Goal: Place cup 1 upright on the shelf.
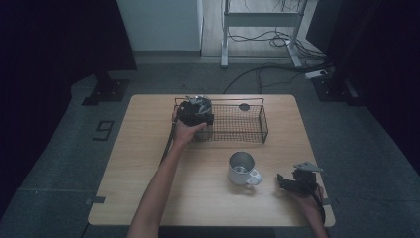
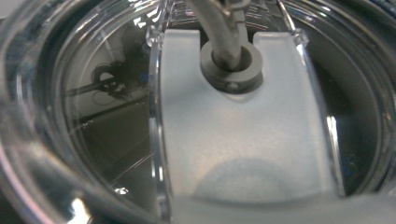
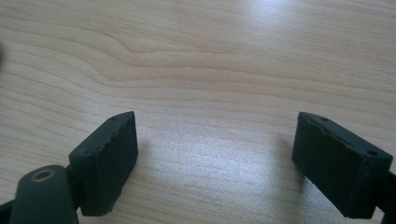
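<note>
At the left end of the wire basket, on the far side of a wooden table, a person's left hand holds the left gripper against a clear lid seen from above. Left gripper view, pressed close, fills in what the high view can't: the lid is transparent w/ a frosted sliding tab and a grey ring around a metal rod; jaws are out of frame there, so can't tell whether they're open or closed on the lid. A small dark disc lies in the basket's far right part. Nearer the person than the basket, a metal mug stands upright, handle toward the right gripper. Well right of the mug, the right hand rests that gripper on the table. Right gripper view shows its jaws spread wide over bare wood grain, holding nothing.
</note>
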A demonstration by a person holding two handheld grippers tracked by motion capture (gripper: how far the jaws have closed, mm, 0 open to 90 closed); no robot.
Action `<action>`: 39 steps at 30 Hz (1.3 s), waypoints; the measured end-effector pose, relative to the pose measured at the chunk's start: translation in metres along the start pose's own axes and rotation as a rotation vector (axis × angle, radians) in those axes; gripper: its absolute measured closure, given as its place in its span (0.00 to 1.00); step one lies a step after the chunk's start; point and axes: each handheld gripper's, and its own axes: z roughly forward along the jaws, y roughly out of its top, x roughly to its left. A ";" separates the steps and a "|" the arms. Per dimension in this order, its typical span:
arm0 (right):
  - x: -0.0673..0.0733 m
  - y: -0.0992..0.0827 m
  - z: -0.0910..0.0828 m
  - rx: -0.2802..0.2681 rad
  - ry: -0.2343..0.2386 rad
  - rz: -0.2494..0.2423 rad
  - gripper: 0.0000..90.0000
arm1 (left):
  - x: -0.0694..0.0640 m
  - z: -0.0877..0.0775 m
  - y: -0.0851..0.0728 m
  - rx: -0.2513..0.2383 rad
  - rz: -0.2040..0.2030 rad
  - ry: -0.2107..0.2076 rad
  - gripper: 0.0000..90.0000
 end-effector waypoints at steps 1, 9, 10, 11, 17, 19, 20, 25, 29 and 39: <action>0.000 0.000 0.000 0.000 0.000 0.000 0.16 | 0.000 0.000 0.000 0.000 0.000 0.000 0.04; 0.000 0.000 0.000 0.000 0.000 0.000 0.16 | -0.002 -0.002 -0.001 -0.024 -0.014 0.006 0.01; 0.000 0.000 0.000 0.000 0.000 0.000 0.16 | -0.001 -0.003 0.000 -0.030 -0.012 0.010 0.00; 0.000 0.000 0.000 0.000 0.000 0.000 0.16 | -0.001 -0.004 0.000 -0.035 -0.012 0.014 0.00; 0.000 0.000 0.000 0.001 0.000 0.000 0.16 | 0.001 -0.017 0.002 -0.058 -0.005 0.000 0.00; 0.000 0.000 0.000 0.001 0.000 0.000 0.16 | 0.001 -0.023 0.001 -0.068 -0.008 -0.002 0.01; 0.000 0.000 0.000 0.001 0.000 0.001 0.16 | 0.001 -0.027 0.001 -0.069 -0.005 -0.004 0.01; 0.000 0.000 0.000 0.001 0.000 0.001 0.16 | 0.005 -0.046 -0.003 -0.092 -0.015 -0.012 0.02; 0.000 0.000 0.000 0.001 -0.003 0.003 0.16 | 0.010 -0.059 -0.007 -0.116 -0.035 -0.013 0.02; 0.000 0.000 0.000 0.000 -0.016 0.014 0.16 | 0.019 -0.077 -0.022 -0.138 -0.047 -0.041 0.02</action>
